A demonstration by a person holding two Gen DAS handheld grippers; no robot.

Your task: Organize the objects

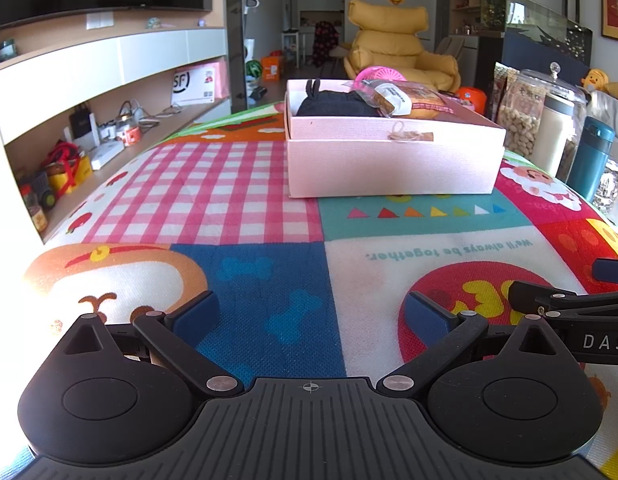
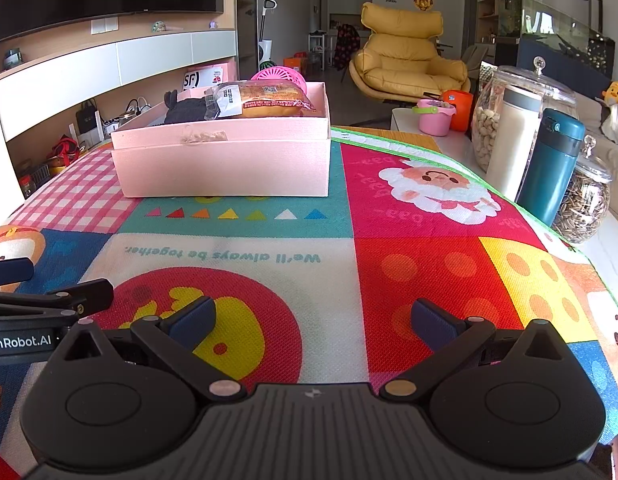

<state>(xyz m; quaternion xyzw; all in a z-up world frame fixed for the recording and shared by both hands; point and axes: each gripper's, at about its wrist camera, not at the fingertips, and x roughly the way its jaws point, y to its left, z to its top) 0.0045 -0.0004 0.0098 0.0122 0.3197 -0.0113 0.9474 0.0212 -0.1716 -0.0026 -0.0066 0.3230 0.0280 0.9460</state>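
a: item one, left gripper (image 1: pixel 311 314). condition?
b: fingers spread wide, nothing between them. it sits low over the patchwork mat (image 1: pixel 269 276), pointing across the table.
a: item two, right gripper (image 2: pixel 313 318).
b: same entry: fingers spread, empty, just beside the left one. each shows at the edge of the other's view.
a: item three, the pink box (image 2: pixel 223 160).
b: far side of the mat, well apart from both grippers, open top. its long side runs crosswise to both lines of sight, broad face toward us. in the left wrist view it lies ahead and to the right; in the right wrist view, ahead and to the left. so it stands roughly between the two lines of reach, neither arm clearly nearer.
a: contents?
b: a dark fabric item (image 2: pixel 185 110), a wrapped snack packet (image 2: pixel 265 100) lying on top, and a pink round thing (image 2: pixel 279 76) behind, whether inside or beyond the box i cannot tell.
a: anything loose left on the mat?
b: none visible between grippers and box. a white flask (image 2: pixel 513 140), a teal flask (image 2: pixel 553 164) and glass jars (image 2: pixel 585 204) stand off the mat to the right, nearer the right gripper.
a: judgement?
b: sorting looks largely done; any further reach goes straight forward to the box.
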